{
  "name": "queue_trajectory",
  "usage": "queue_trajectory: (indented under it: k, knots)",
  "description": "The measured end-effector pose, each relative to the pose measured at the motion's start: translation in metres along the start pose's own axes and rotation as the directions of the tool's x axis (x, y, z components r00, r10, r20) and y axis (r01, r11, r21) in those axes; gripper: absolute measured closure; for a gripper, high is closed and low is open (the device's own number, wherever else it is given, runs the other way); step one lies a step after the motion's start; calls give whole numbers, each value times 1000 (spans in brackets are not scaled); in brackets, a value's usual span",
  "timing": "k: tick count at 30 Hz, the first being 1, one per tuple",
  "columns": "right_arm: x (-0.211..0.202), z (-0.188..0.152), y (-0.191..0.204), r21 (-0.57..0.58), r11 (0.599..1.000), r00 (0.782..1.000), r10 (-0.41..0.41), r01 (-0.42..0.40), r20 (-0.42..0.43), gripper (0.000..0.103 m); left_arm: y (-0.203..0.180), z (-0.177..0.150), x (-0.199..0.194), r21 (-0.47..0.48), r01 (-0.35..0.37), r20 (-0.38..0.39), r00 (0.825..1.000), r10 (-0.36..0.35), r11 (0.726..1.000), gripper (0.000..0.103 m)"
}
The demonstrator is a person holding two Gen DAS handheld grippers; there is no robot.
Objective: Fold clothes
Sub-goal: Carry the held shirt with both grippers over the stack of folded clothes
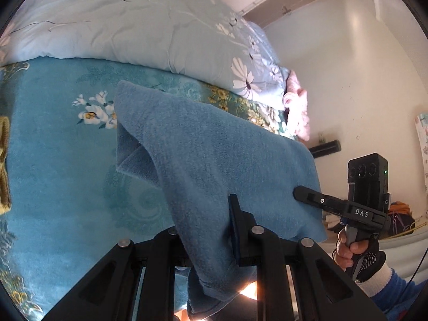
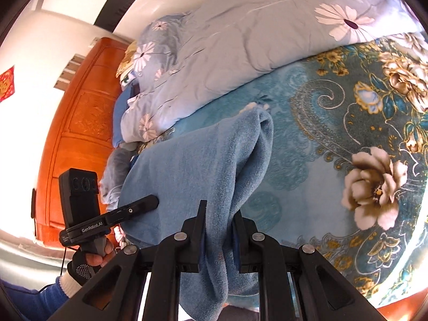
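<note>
A blue fleece garment [image 1: 208, 147] hangs stretched between both grippers above the bed. In the left wrist view my left gripper [image 1: 211, 214] is shut on one end of it, and the cloth drapes over and hides one finger. My right gripper [image 1: 297, 192] grips the other end at the right, held by a gloved hand [image 1: 358, 251]. In the right wrist view the garment [image 2: 192, 160] runs down between the pads of my right gripper [image 2: 218, 214], which is shut on it. My left gripper [image 2: 153, 202] pinches the far end at the left. A loose fold sags towards the bed.
A teal floral blanket [image 1: 53, 174] covers the bed below. A pale flowered duvet [image 1: 133, 26] is bunched along its far side. A carved wooden headboard [image 2: 80, 133] stands at one end. A yellow-brown cloth [image 1: 4, 165] lies at the left edge, and a pink item [image 1: 297, 107] sits beside the duvet.
</note>
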State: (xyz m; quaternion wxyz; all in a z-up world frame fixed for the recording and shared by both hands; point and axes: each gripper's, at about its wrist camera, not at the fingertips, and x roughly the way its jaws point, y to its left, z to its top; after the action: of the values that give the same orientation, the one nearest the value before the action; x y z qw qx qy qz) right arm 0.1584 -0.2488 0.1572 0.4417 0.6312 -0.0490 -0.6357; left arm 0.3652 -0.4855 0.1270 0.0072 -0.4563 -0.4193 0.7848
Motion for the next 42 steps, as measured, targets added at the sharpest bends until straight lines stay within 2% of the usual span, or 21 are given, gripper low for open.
queue_trajectory:
  k: [5, 9, 18, 23, 28, 31, 37, 42]
  knots:
    - [-5, -4, 14, -63, 998, 1000, 23, -25, -21, 87, -11, -15, -20, -41, -46, 52, 997, 48, 998, 84]
    - [-7, -5, 22, -125, 989, 997, 75, -78, -32, 87, -20, -26, -43, -79, -92, 107, 989, 100, 993, 84]
    - [-6, -15, 55, -236, 952, 981, 185, -194, -60, 87, -33, -49, -94, -112, -195, 207, 955, 215, 974, 84]
    - [-1, -19, 76, -278, 936, 975, 200, -218, -94, 87, -31, -64, -120, -141, -202, 271, 934, 234, 969, 84]
    - [6, -19, 110, -336, 915, 974, 197, -223, -111, 87, -13, -68, -142, -160, -190, 313, 921, 233, 969, 84]
    - [20, -18, 132, -363, 906, 975, 187, -218, -119, 87, 8, -64, -156, -161, -183, 321, 919, 227, 970, 83]
    - [65, -25, 179, -379, 905, 981, 164, -192, -105, 87, 65, -42, -196, -128, -177, 305, 929, 208, 976, 83]
    - [116, -27, 232, -361, 914, 981, 156, -187, -113, 87, 115, -24, -247, -96, -192, 314, 925, 213, 977, 83]
